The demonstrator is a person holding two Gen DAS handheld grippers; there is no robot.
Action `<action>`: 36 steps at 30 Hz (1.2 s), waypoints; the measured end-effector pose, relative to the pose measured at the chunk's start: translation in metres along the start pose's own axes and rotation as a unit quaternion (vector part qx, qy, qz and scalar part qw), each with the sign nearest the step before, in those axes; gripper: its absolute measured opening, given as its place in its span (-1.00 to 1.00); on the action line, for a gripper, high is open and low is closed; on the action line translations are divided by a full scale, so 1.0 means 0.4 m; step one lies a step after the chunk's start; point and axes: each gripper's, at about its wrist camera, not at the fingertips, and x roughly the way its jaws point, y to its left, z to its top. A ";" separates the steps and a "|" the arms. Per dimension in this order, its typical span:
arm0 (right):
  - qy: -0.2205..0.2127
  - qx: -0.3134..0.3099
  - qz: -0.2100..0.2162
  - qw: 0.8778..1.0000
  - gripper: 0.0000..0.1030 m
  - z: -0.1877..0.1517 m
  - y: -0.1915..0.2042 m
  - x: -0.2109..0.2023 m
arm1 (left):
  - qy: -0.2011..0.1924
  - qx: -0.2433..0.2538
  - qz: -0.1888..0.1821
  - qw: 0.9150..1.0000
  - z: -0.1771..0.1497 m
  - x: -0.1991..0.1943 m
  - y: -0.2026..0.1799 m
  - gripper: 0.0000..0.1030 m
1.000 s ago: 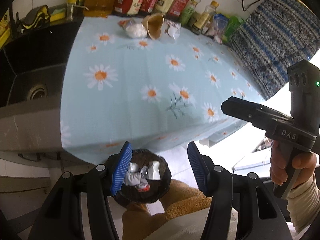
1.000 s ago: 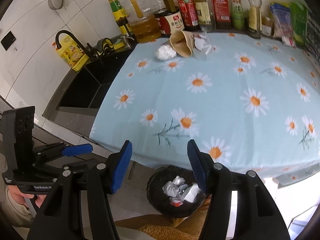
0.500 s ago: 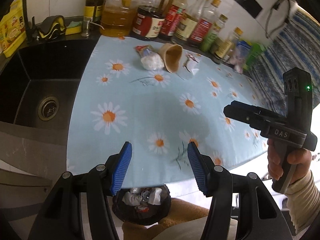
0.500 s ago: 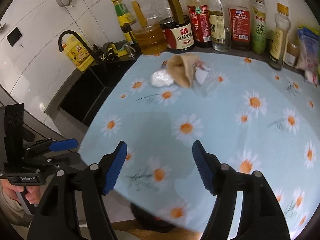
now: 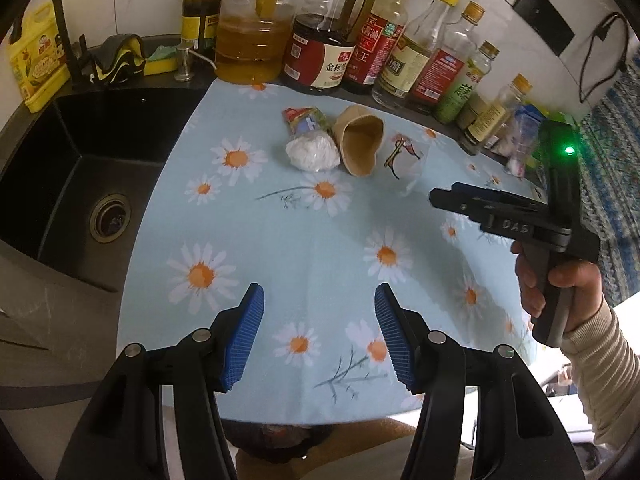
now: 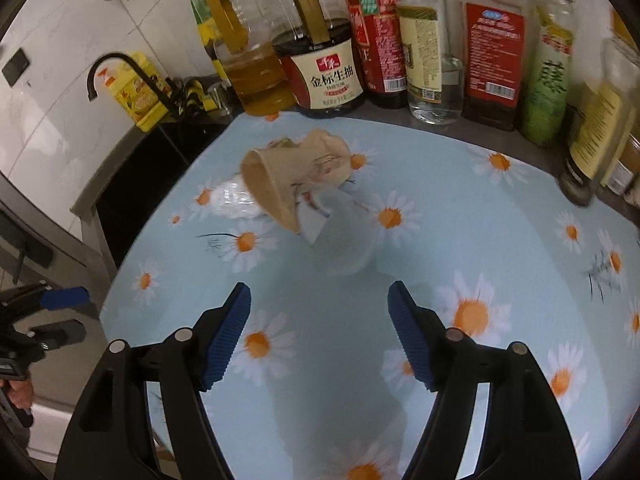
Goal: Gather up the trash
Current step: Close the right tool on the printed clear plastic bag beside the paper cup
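Observation:
Trash lies at the back of the daisy tablecloth (image 5: 280,248): a crushed brown paper cup (image 5: 358,144), a white crumpled wad (image 5: 313,153), a colourful wrapper (image 5: 303,117) and a clear plastic cup (image 5: 406,162) on its side. In the right wrist view the paper cup (image 6: 294,178) and clear cup (image 6: 340,232) lie just ahead of my open, empty right gripper (image 6: 320,324). My left gripper (image 5: 319,332) is open and empty over the table's front part. The black trash bin (image 5: 276,442) peeks out below the table edge.
Several oil and sauce bottles (image 5: 328,44) line the back wall. A black sink (image 5: 60,184) with a tap (image 5: 60,28) lies left of the table. A yellow detergent bottle (image 5: 34,64) stands behind it. A striped cloth (image 5: 616,184) hangs at right.
Both grippers have moved from above the bin forward over the table. The right gripper has come close to the paper cup and clear cup. Both stay open.

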 end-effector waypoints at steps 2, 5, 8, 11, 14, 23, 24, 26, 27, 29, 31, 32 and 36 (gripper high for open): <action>0.009 -0.013 0.004 1.000 0.38 0.015 -0.013 0.025 | 0.001 -0.003 0.005 1.000 0.012 0.011 -0.013 0.08; 0.022 -0.031 0.009 0.999 0.38 0.034 -0.026 0.058 | 0.003 -0.008 0.015 1.000 0.025 0.026 -0.029 0.08; 0.028 -0.049 0.015 0.998 0.38 0.058 -0.033 0.084 | 0.002 -0.020 0.024 1.000 0.034 0.032 -0.033 0.08; 0.037 -0.072 0.016 0.997 0.38 0.080 -0.030 0.112 | 0.002 -0.026 0.038 0.999 0.042 0.034 -0.031 0.08; 0.044 -0.095 0.019 0.994 0.38 0.094 -0.017 0.138 | 0.002 -0.029 0.051 0.998 0.053 0.034 -0.027 0.08; 0.049 -0.132 0.011 0.990 0.30 0.100 -0.007 0.170 | 0.002 -0.043 0.063 0.997 0.077 0.046 -0.016 0.08; 0.049 -0.134 0.012 0.990 0.23 0.101 -0.007 0.170 | 0.003 -0.043 0.064 0.997 0.078 0.050 -0.017 0.08; 0.050 -0.139 0.008 0.989 0.11 0.103 -0.008 0.174 | 0.006 -0.039 0.068 0.997 0.082 0.059 -0.021 0.08; 0.049 -0.139 0.006 0.989 0.10 0.103 -0.011 0.175 | 0.009 -0.036 0.070 0.997 0.082 0.064 -0.022 0.08; 0.049 -0.140 0.014 0.989 0.10 0.102 -0.012 0.174 | 0.014 -0.032 0.074 0.997 0.084 0.073 -0.022 0.08; 0.045 -0.143 0.013 0.989 0.09 0.098 -0.010 0.169 | 0.017 -0.029 0.076 0.997 0.086 0.079 -0.021 0.08; 0.044 -0.141 0.014 0.989 0.09 0.096 -0.011 0.166 | 0.019 -0.026 0.079 0.996 0.089 0.085 -0.021 0.08; 0.036 -0.131 0.019 0.991 0.09 0.090 -0.016 0.142 | 0.023 -0.020 0.084 0.996 0.103 0.102 -0.015 0.08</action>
